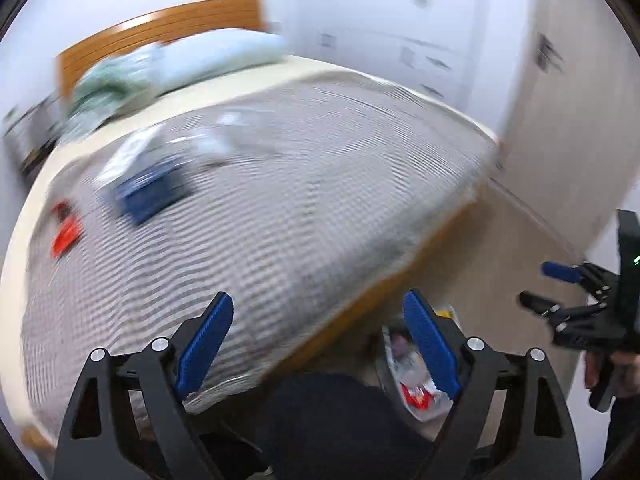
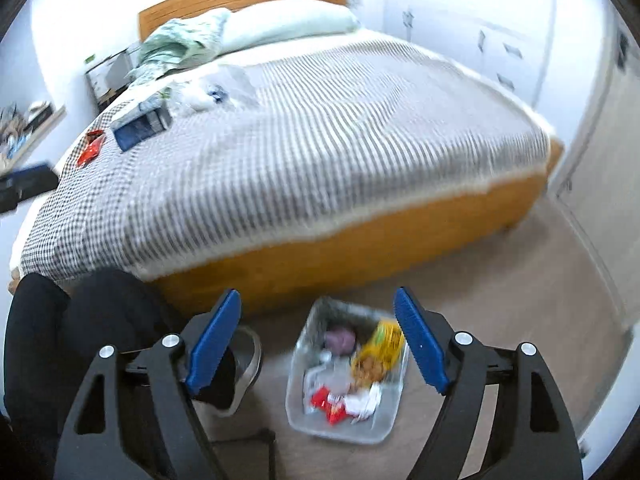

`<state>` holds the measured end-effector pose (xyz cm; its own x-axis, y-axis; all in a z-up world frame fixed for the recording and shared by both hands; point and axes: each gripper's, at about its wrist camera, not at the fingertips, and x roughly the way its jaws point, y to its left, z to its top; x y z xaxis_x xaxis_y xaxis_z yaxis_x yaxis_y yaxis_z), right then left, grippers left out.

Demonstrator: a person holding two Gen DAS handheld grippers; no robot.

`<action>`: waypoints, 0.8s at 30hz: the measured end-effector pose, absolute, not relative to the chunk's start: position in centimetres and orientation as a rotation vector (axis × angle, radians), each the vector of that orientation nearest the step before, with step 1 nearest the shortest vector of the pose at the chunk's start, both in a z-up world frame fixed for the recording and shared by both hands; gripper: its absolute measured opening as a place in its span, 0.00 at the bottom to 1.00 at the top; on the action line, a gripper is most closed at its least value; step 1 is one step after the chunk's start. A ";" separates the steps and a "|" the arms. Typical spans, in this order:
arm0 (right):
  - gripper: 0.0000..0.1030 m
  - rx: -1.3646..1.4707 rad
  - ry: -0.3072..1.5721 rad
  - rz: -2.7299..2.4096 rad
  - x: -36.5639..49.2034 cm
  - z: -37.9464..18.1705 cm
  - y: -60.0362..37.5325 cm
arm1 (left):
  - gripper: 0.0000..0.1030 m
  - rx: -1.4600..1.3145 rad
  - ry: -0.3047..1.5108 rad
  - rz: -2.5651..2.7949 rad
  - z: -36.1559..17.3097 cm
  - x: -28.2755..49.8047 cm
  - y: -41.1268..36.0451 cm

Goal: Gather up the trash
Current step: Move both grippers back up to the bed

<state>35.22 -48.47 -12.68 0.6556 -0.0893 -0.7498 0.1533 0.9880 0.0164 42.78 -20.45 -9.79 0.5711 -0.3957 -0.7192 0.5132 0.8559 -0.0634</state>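
A clear plastic bin [image 2: 384, 420] stands on the floor beside the bed, holding a yellow snack bag [image 2: 380, 350], red and white wrappers [image 2: 334, 402] and a purple lump. My right gripper [image 2: 318, 312] hangs open above it, nothing between its blue pads [image 2: 212, 344]. My left gripper [image 1: 318, 314] is open too, over the bed's edge, with the bin [image 1: 416, 388] partly hidden behind its right finger. On the bed lie a red wrapper [image 2: 91, 147], a blue packet [image 2: 138, 130] and crumpled clear and white plastic [image 2: 208, 94]. The right gripper [image 1: 536, 286] shows at the left view's right edge.
The bed [image 2: 320, 160] has a grey striped cover, an orange wooden frame [image 2: 340, 256], a pillow [image 2: 288, 22] and a green cloth [image 2: 180, 42]. A person's dark legs [image 2: 80, 320] and a shoe [image 2: 246, 368] stand left of the bin. White wardrobes [image 2: 500, 20] line the right wall. A cluttered shelf [image 2: 24, 128] sits far left.
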 end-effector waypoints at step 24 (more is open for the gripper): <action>0.71 0.138 0.807 0.062 67.3 -10.2 -30.7 | 0.91 -0.886 0.894 -0.041 -22.1 68.8 7.8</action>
<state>67.31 -30.66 -10.25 0.6904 0.1080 -0.7153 -0.0026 0.9892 0.1469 68.85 7.84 -22.13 0.6495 -0.3775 -0.6600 -0.3154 0.6561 -0.6856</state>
